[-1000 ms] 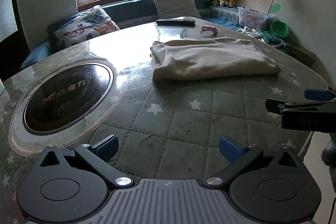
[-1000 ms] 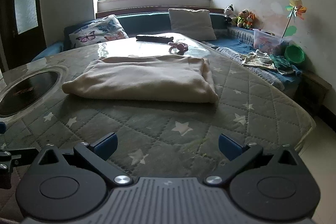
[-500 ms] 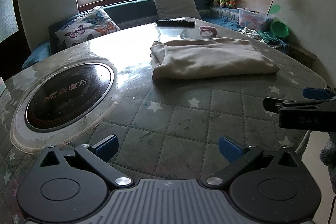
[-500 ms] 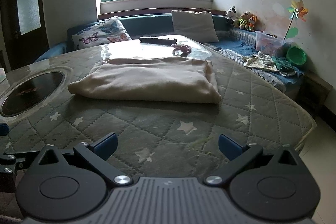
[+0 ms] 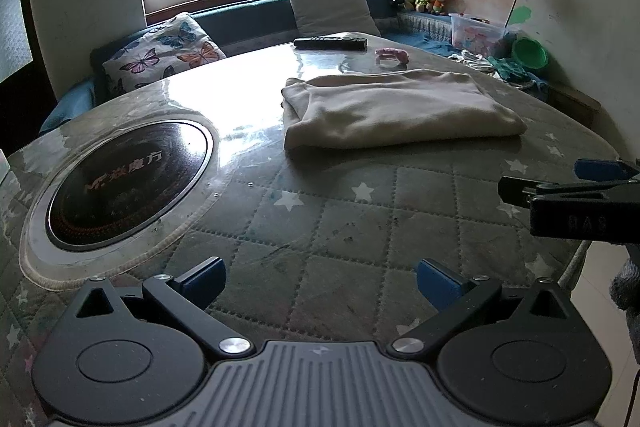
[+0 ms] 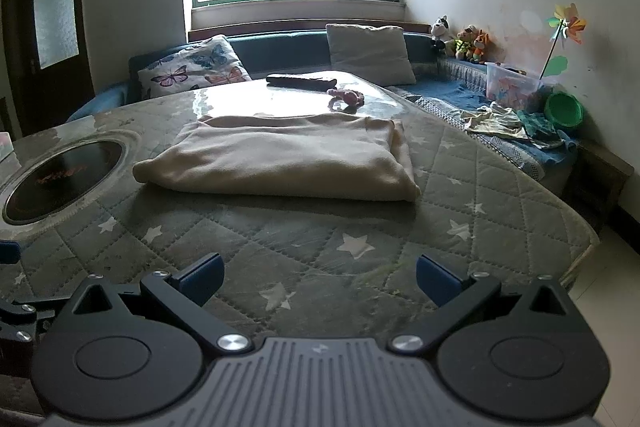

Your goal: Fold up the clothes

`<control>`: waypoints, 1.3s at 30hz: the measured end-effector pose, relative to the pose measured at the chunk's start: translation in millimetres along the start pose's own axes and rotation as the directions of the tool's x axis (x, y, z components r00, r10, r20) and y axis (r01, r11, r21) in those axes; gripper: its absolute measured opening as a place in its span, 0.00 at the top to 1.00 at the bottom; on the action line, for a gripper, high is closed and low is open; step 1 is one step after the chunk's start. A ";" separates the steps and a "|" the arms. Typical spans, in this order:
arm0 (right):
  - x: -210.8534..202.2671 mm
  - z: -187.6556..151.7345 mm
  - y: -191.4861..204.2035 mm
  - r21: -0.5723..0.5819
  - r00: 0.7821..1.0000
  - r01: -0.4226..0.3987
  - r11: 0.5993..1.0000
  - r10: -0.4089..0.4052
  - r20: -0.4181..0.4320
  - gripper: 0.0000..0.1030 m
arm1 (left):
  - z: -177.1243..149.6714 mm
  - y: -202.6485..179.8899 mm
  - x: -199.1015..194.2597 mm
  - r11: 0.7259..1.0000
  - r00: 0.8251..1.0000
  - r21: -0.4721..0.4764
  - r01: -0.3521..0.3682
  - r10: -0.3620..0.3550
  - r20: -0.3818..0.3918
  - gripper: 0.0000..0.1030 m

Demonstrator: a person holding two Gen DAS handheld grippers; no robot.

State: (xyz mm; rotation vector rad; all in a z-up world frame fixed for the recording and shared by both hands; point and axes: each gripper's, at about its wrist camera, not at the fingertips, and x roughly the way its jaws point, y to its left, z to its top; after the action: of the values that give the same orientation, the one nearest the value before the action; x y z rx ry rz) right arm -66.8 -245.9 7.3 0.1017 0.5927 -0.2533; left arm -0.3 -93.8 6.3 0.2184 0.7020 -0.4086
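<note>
1. Under both of my grippers spreads the counter (image 5: pixel 320 227), a round top with a quilted star-print cover under clear film.
2. Beyond its far edge a teal sofa (image 6: pixel 280 51) runs below the window, carrying a butterfly cushion (image 6: pixel 192 71) and a plain grey cushion (image 6: pixel 370 53).
3. Folded flat, the cream garment (image 6: pixel 280 157) lies on the counter, ahead of me and well apart from both grippers.
4. On the left side sits a dark round induction plate (image 5: pixel 128 183), set into the counter.
5. My left gripper (image 5: pixel 320 281) hangs above the near edge; its blue fingers (image 5: pixel 204 279) stand wide and hold nothing.
6. My right gripper (image 6: pixel 318 277) hangs likewise, fingers (image 6: pixel 434 279) wide and empty.
7. Past the garment lie a black remote control (image 6: pixel 302 81) and a small pink object (image 6: pixel 346 97).
</note>
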 end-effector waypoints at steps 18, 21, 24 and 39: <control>-5.8 -1.4 -1.3 0.010 1.000 -0.008 1.000 0.008 0.012 0.00 | -1.5 -5.5 -6.4 1.000 1.000 0.012 -0.001 0.000 0.013 0.00; -7.9 -1.3 -1.3 0.012 1.000 -0.010 1.000 0.009 0.016 0.00 | -1.9 -6.2 -8.6 1.000 1.000 0.012 -0.002 0.002 0.016 0.00; -10.1 -1.3 -1.4 0.014 1.000 -0.010 1.000 0.010 0.021 0.00 | -2.5 -6.9 -10.8 1.000 1.000 0.014 -0.003 0.003 0.020 0.00; -19.8 -1.2 -2.2 0.022 0.999 -0.017 1.000 0.016 0.042 0.00 | -2.9 -11.4 -20.8 1.000 0.999 0.021 -0.006 0.005 0.041 0.00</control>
State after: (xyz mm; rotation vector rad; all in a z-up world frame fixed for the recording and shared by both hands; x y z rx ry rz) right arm -83.8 -243.7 17.4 0.1227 0.5468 -0.2457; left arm -21.4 -97.0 17.3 0.2313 0.6570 -0.4145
